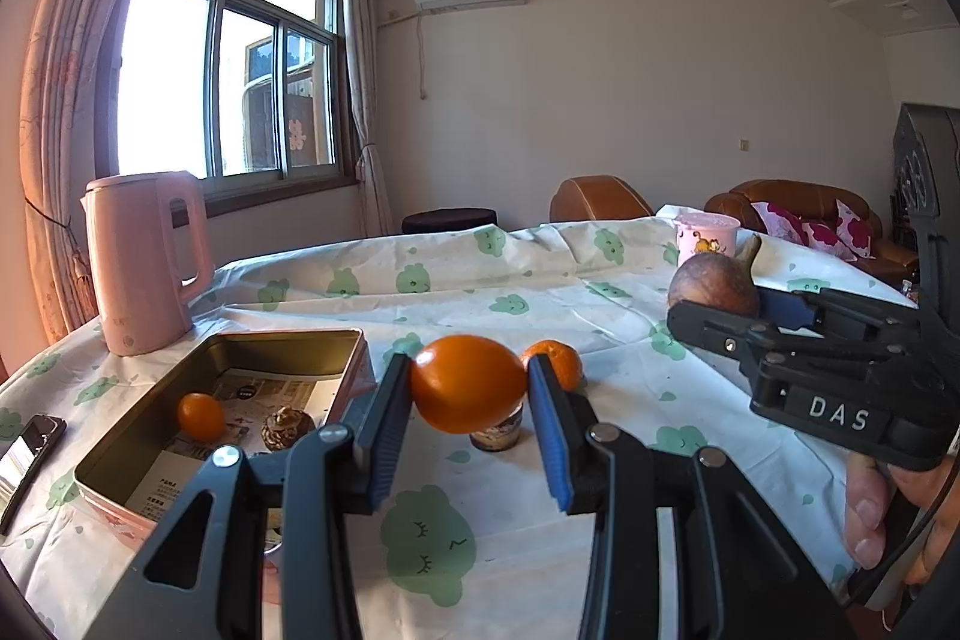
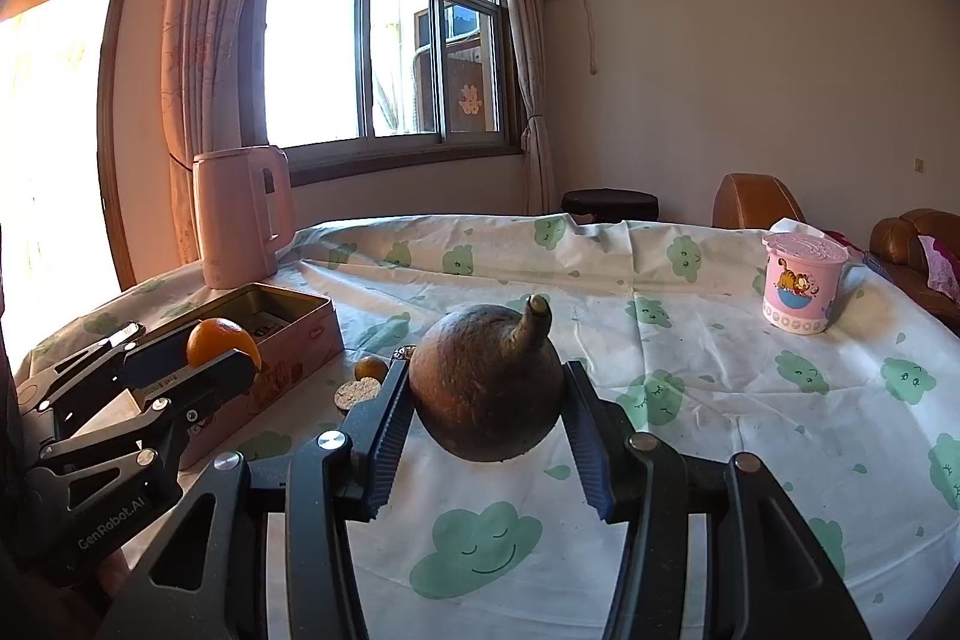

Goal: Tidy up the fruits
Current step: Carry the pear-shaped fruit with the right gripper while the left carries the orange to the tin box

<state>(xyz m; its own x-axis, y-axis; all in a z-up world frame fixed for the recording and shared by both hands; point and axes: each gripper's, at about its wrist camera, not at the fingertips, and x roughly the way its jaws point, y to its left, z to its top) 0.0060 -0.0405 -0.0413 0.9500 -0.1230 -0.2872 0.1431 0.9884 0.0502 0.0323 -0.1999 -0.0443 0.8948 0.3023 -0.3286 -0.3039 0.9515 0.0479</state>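
Between the near pads of the left gripper [image 1: 469, 391] sits an orange [image 1: 467, 383], clamped above the tablecloth [image 1: 540, 292]. Right of it, the right gripper [image 2: 487, 388] clasps a brown stemmed fruit [image 2: 489, 379]. Farther left, the tin [image 1: 144, 403] holds another small orange [image 1: 201, 417].

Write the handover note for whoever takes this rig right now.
Left gripper: jaws shut on an orange, held above the tablecloth.
Right gripper: jaws shut on a brown round fruit with a stem, also held up.
Tin box by the pink kettle: holds a small orange and a brown scaly fruit.
On the cloth: another small orange and a small jar.
Done: two fruits are boxed.
Left: box both held fruits, then likely the loose orange.
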